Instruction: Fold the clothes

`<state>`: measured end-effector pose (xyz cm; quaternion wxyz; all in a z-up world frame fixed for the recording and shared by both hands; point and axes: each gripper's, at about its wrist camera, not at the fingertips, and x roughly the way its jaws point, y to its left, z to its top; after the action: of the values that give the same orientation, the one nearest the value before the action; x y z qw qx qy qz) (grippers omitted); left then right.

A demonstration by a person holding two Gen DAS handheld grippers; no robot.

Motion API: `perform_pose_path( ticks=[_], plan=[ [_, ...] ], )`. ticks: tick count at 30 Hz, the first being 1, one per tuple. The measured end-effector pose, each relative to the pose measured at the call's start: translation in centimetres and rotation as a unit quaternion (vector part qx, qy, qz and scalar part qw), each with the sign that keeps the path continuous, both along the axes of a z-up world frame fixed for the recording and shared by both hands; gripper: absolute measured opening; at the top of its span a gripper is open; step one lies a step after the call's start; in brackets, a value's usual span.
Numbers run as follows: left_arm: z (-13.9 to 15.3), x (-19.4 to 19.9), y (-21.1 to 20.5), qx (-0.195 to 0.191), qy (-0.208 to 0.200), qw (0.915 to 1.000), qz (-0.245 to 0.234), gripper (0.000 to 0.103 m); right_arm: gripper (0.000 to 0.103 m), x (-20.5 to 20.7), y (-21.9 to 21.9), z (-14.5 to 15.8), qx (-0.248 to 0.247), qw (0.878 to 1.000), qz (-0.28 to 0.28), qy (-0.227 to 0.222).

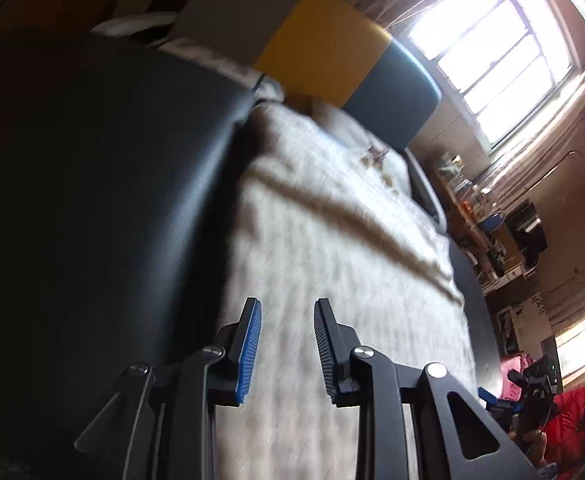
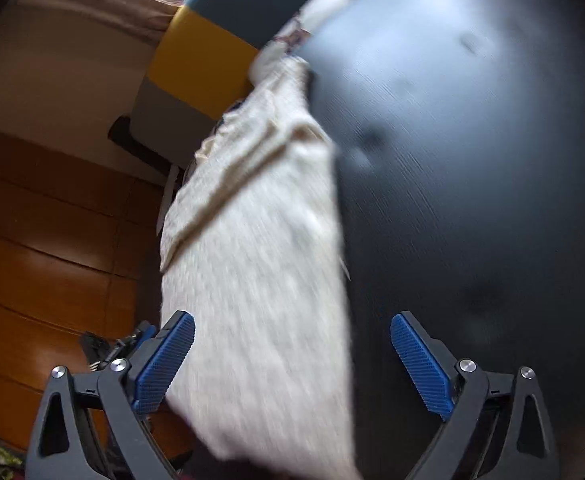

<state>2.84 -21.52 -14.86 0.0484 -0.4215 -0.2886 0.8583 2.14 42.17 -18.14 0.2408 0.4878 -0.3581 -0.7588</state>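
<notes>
Right wrist: garment (image 2: 260,248) overhanging table (image 2: 472,160) edge

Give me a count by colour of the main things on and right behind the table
Cream: 1, the garment
Black: 1, the table
Grey, yellow and blue: 1, the chair back
Total: 3

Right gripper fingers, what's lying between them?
In the right wrist view, the cream cloth and a strip of dark table lie between the open right gripper's fingers.
</notes>
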Motion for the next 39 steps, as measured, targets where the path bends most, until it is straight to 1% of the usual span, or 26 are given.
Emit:
perform_pose_path(
  ticks=[2, 4, 6, 8, 9, 12, 16, 17, 20, 22, 24, 28, 32, 35, 37, 39],
  plan=[
    [-0.3, 1.7, -0.7, -0.004, -0.012, 0.9999, 0.011, 0.027, 0.100, 1.4, 0.4, -0.5, -0.027, 1.000, -0.005, 0.009],
    [-0.6, 3.0, -1.5, -0.005, -0.020, 0.9996, 0.022, 0.028, 0.101, 1.8, 0.0, -0.8, -0.043, 0.999, 0.007, 0.009],
    [-1.3, 4.6, -2.4, -0.004, -0.026, 0.9993, 0.025, 0.028, 0.101, 2.2, -0.3, -1.1, -0.058, 0.998, 0.018, 0.010],
    [-1.7, 5.3, -2.6, -0.007, -0.032, 0.9991, 0.027, 0.028, 0.102, 2.6, -0.7, -1.4, -0.074, 0.997, 0.029, 0.011],
    [-1.8, 5.9, -2.7, -0.009, -0.031, 0.9993, 0.020, 0.028, 0.103, 2.7, -1.1, -1.4, -0.072, 0.997, 0.038, 0.013],
    [-1.9, 6.4, -2.1, -0.018, -0.025, 0.9995, 0.004, 0.029, 0.103, 2.8, -2.4, -1.2, -0.042, 0.997, 0.053, 0.025],
    [-2.1, 7.8, -1.5, -0.013, -0.020, 0.9990, -0.037, 0.032, 0.103, 3.0, -2.8, -1.3, -0.033, 0.998, 0.046, 0.032],
    [-2.2, 8.0, -1.4, -0.009, -0.022, 0.9987, -0.046, 0.033, 0.103, 3.1, -2.9, -1.2, -0.029, 0.998, 0.046, 0.037],
    [-2.7, 8.9, -0.8, 0.024, -0.017, 0.9970, -0.072, 0.036, 0.103, 3.4, -3.5, -1.2, -0.016, 0.998, 0.045, 0.049],
    [-2.7, 9.4, -0.2, 0.031, -0.008, 0.9957, -0.087, 0.038, 0.103, 3.5, -3.7, -1.1, -0.012, 0.997, 0.048, 0.053],
    [-2.7, 10.0, 0.5, 0.038, 0.002, 0.9943, -0.100, 0.040, 0.103, 3.6, -3.5, -1.1, -0.016, 0.997, 0.049, 0.052],
    [-2.4, 9.5, 1.3, 0.038, 0.002, 0.9944, -0.099, 0.041, 0.103, 3.7, -3.3, -1.1, -0.023, 0.997, 0.053, 0.052],
    [-2.0, 9.3, 2.6, 0.027, 0.005, 0.9943, -0.103, 0.041, 0.103, 3.7, -3.1, -1.2, -0.033, 0.997, 0.053, 0.045],
    [-1.8, 9.0, 3.7, 0.016, 0.004, 0.9938, -0.110, 0.041, 0.103, 3.8, -2.6, -1.6, -0.060, 0.997, 0.043, 0.037],
    [-1.8, 8.7, 4.4, 0.004, 0.000, 0.9930, -0.118, 0.041, 0.103, 4.1, -2.3, -1.7, -0.069, 0.996, 0.048, 0.038],
    [-2.1, 8.5, 4.1, 0.021, -0.004, 0.9936, -0.111, 0.041, 0.103, 4.4, -2.2, -1.8, -0.073, 0.995, 0.057, 0.041]
  ],
)
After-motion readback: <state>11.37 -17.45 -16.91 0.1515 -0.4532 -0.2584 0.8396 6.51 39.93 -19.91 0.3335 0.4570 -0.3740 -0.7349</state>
